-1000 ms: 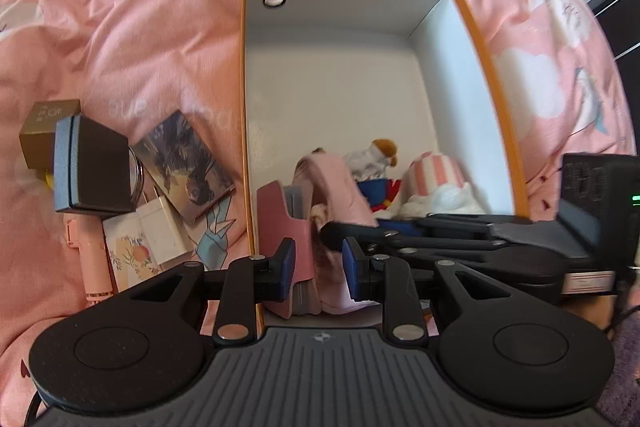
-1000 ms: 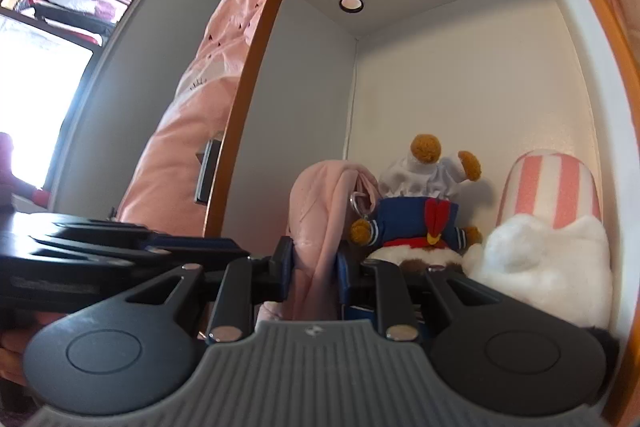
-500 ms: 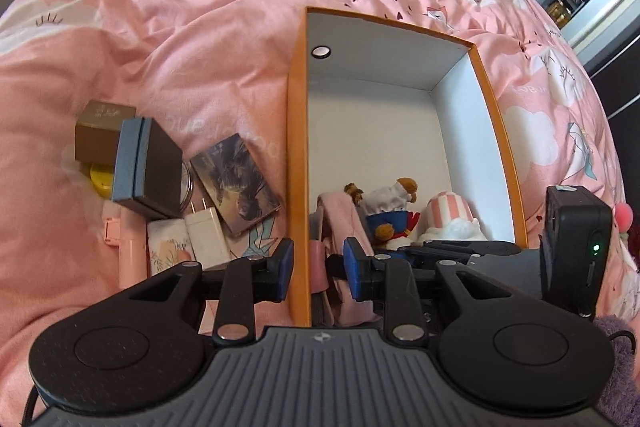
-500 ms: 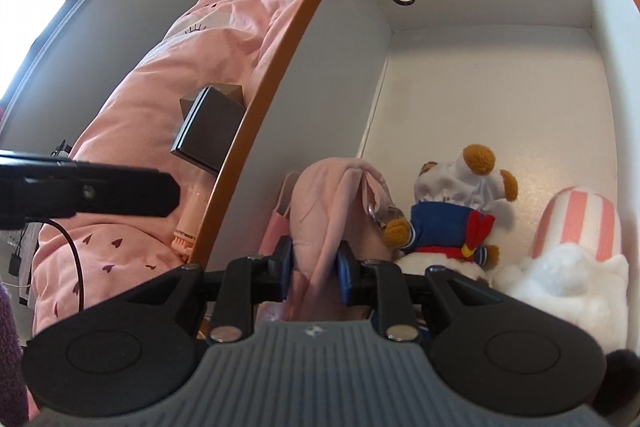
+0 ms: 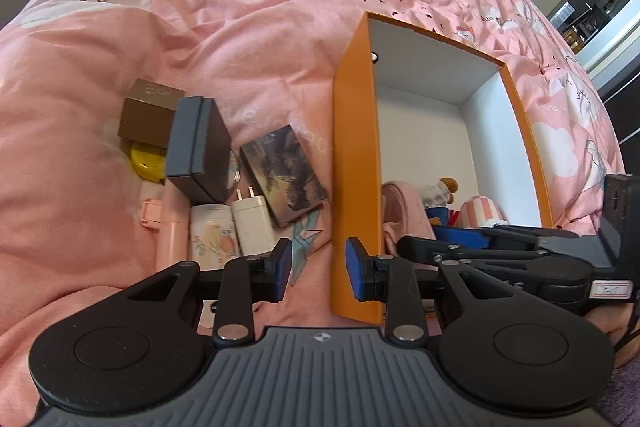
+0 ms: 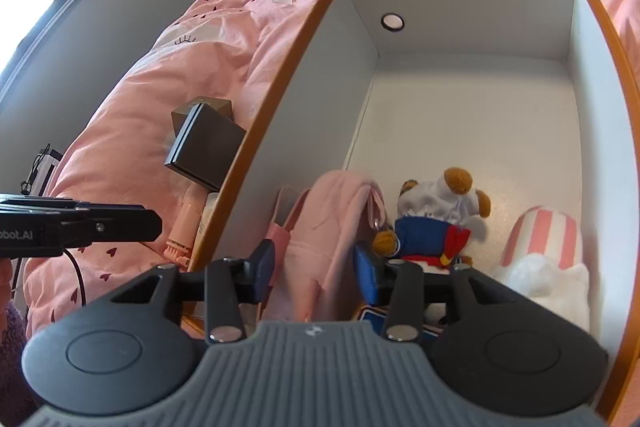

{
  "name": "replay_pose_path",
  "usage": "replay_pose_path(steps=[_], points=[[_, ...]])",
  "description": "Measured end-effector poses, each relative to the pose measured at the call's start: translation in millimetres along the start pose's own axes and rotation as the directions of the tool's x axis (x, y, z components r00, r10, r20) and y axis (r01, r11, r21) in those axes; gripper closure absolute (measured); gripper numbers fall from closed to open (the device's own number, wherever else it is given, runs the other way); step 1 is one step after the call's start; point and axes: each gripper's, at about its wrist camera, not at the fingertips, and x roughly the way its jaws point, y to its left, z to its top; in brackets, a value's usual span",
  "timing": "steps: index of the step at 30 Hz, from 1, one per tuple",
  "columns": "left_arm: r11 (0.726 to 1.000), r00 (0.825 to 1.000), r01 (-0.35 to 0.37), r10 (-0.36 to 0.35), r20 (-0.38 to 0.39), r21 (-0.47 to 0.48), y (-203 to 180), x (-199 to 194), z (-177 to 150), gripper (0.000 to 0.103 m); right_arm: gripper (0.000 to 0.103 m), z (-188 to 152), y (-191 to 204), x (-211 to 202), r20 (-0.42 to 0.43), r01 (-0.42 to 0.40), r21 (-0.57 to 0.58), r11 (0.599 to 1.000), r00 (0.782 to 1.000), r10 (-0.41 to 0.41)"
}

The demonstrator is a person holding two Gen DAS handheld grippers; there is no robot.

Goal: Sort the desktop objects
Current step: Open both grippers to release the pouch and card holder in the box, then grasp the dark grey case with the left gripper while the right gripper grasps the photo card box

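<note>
The pink pouch (image 6: 320, 227) is stood inside the orange box (image 5: 354, 163) on the bed, beside a sailor bear (image 6: 434, 223). It is flanked by the parted jaws of the right gripper (image 6: 314, 269), not clamped. The left gripper (image 5: 318, 265) is held open and empty outside the box wall.

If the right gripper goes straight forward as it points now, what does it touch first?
Most likely the pink cloth item: it lies between the open fingers of the right gripper, inside the orange box. The sailor plush sits slightly right of that line; depth is unclear.
</note>
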Motion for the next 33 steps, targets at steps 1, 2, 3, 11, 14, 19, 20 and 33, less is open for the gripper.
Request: replay_pose_path(steps=[1,2,3,11,14,19,20,33], points=[[1.0,1.0,-0.006,0.006,0.008,-0.001,3,-2,-1,0.07,0.055,1,3,-3,0.007,0.009,-0.009,1.0,1.0,-0.009],[1.0,1.0,-0.01,0.01,0.017,-0.005,7,-4,-2,0.07,0.055,3,6,-5,0.015,0.017,-0.018,1.0,1.0,-0.017],[1.0,1.0,-0.013,0.013,0.024,-0.011,10,-5,-2,0.07,0.055,4,8,-8,0.023,0.023,-0.028,0.999,0.999,-0.023],[0.997,0.996,-0.036,0.042,0.08,-0.073,42,-19,-2,0.07,0.056,20,41,-25,0.074,0.035,-0.157,0.987,0.997,-0.024],[0.996,0.994,-0.049,0.056,0.094,-0.078,51,-21,1,0.07,0.06,29,56,-22,0.058,0.021,-0.221,0.975,0.998,-0.009],[0.996,0.992,-0.059,0.066,0.11,-0.067,59,-20,8,0.07,0.063,49,82,-4,0.016,0.024,-0.325,0.945,1.0,-0.02],[0.996,0.991,-0.065,0.071,0.111,-0.061,60,-18,11,0.067,0.064,53,86,2,-0.001,0.024,-0.34,0.94,1.0,-0.026],[0.992,0.99,-0.121,0.118,0.08,0.046,76,34,52,0.038,0.064,95,120,90,-0.182,0.074,-0.553,0.83,0.961,-0.207]])
